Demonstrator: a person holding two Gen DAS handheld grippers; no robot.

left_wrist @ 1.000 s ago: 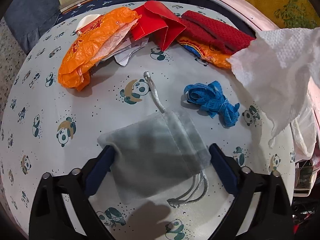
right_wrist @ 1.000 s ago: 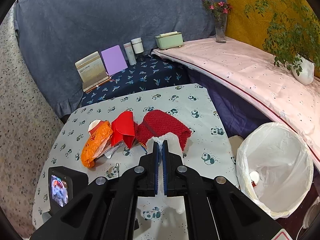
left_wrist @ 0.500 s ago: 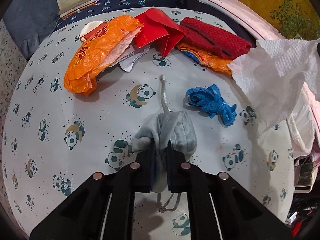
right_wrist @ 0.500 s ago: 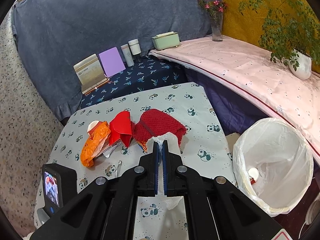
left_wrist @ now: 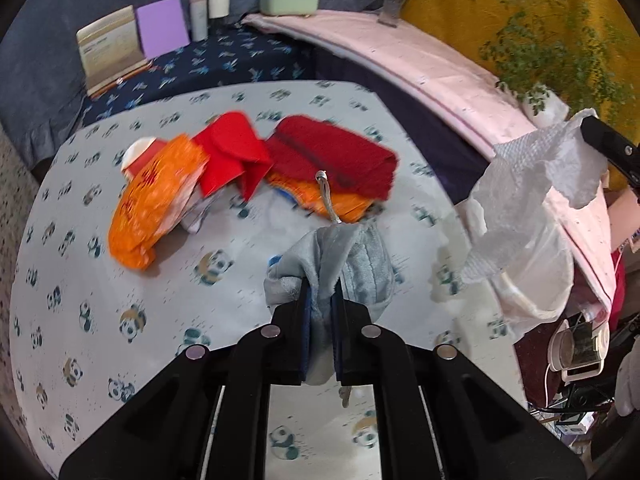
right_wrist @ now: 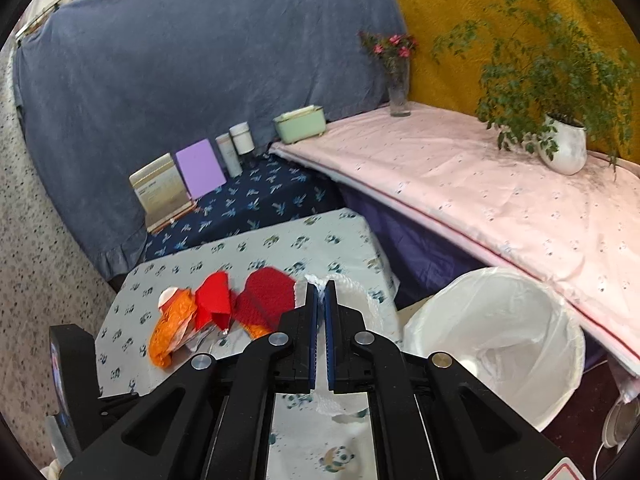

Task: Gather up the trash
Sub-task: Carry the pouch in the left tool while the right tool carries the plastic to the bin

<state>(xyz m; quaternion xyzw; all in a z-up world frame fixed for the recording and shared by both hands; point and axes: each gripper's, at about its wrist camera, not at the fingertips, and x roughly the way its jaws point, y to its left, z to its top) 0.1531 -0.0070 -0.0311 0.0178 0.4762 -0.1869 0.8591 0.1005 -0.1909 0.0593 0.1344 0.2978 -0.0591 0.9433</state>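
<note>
while left gripper (left_wrist: 320, 292) pinches grey pouch (left_wrist: 352, 264), airborne

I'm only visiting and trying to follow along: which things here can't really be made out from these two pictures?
- Blue ribbon: left view, nearly all hidden behind the grey pouch in the left claw.
- Bin contents: right view, white liner folds cover them.
- Pile under the orange bag: left view, motion-blurred and overlapped.
- Paper towel: right view, mostly behind the right claw.
- Box lettering: too small.
</note>
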